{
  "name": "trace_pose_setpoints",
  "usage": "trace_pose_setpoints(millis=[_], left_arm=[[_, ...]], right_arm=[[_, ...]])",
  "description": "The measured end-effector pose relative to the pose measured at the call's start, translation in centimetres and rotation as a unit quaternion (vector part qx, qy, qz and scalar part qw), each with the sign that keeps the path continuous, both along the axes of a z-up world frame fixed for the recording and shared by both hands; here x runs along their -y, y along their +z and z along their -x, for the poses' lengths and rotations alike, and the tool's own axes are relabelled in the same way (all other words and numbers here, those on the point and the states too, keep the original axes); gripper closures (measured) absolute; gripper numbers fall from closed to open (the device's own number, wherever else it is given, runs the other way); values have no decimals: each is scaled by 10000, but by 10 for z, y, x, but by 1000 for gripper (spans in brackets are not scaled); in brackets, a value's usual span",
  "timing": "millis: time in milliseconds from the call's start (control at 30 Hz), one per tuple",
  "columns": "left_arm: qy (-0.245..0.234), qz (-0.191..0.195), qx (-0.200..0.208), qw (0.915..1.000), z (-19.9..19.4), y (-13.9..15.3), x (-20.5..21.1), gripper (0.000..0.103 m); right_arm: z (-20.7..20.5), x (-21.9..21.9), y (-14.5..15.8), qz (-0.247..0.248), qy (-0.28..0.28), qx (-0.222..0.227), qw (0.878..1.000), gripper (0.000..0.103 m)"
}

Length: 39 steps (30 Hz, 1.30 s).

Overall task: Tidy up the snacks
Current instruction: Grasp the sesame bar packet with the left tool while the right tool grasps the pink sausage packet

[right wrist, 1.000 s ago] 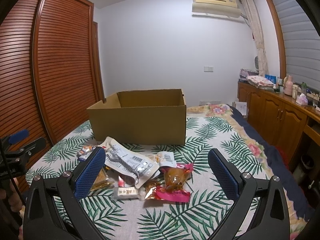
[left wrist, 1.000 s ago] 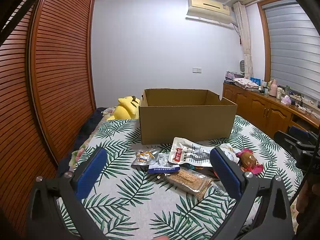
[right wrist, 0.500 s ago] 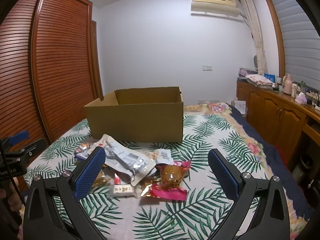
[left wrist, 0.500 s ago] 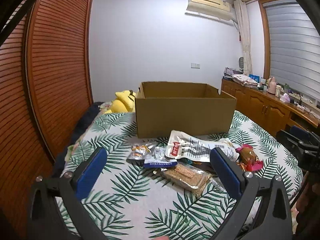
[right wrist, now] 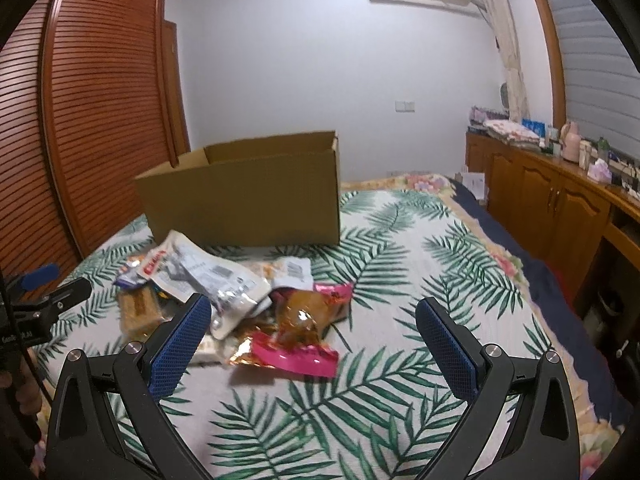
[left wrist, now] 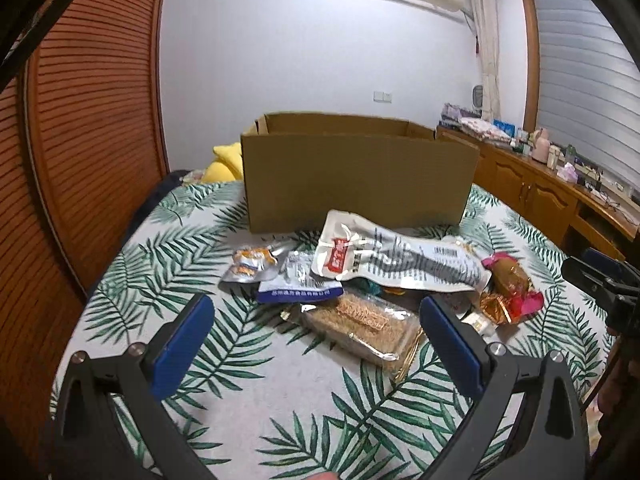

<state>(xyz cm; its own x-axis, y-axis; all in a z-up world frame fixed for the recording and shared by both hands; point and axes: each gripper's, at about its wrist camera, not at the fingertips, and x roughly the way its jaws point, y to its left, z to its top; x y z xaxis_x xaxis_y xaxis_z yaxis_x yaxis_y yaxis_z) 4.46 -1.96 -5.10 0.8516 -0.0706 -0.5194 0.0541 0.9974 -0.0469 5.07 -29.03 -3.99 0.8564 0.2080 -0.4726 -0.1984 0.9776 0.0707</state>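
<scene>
An open cardboard box (left wrist: 356, 184) stands on the leaf-print bed; it also shows in the right wrist view (right wrist: 244, 200). A pile of snack packets lies in front of it: a big white pouch (left wrist: 396, 260), a clear pack of brown bars (left wrist: 368, 328), a blue-edged packet (left wrist: 300, 280), a small orange packet (left wrist: 252, 264) and a pink-wrapped snack (left wrist: 512, 288). My left gripper (left wrist: 316, 340) is open, low over the bar pack. My right gripper (right wrist: 312, 340) is open, just before the pink-wrapped snack (right wrist: 296, 332) and the white pouch (right wrist: 200, 276).
A slatted wooden wardrobe (left wrist: 80, 140) runs along the left. A wooden cabinet (right wrist: 560, 200) with clutter stands on the right. A yellow plush (left wrist: 220, 164) lies behind the box. The other gripper shows at each view's edge (left wrist: 600, 280) (right wrist: 40, 304).
Both grippers have moved forward and down toward the snack pile, which looks larger and nearer now. Both stay open. The snacks and box have not moved.
</scene>
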Motion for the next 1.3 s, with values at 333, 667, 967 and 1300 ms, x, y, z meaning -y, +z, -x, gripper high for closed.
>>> trace_pose_setpoints(millis=[333, 667, 967, 1300], left_arm=[[-109, 104, -475, 9988, -28, -18, -2, 0], [-154, 324, -1077, 9935, -55, -24, -5, 0], [-24, 713, -1687, 9831, -76, -25, 0, 3], [359, 1021, -2259, 9681, -94, -31, 5, 15]], right_arm=[[-33, 7, -11, 43, 470, -616, 9970, 20], [-81, -6, -27, 311, 1244, -1550, 9796, 48], [-106, -7, -36, 269, 1723, -2103, 9620, 48], [-112, 1, -48, -28, 1895, -2006, 9612, 46]])
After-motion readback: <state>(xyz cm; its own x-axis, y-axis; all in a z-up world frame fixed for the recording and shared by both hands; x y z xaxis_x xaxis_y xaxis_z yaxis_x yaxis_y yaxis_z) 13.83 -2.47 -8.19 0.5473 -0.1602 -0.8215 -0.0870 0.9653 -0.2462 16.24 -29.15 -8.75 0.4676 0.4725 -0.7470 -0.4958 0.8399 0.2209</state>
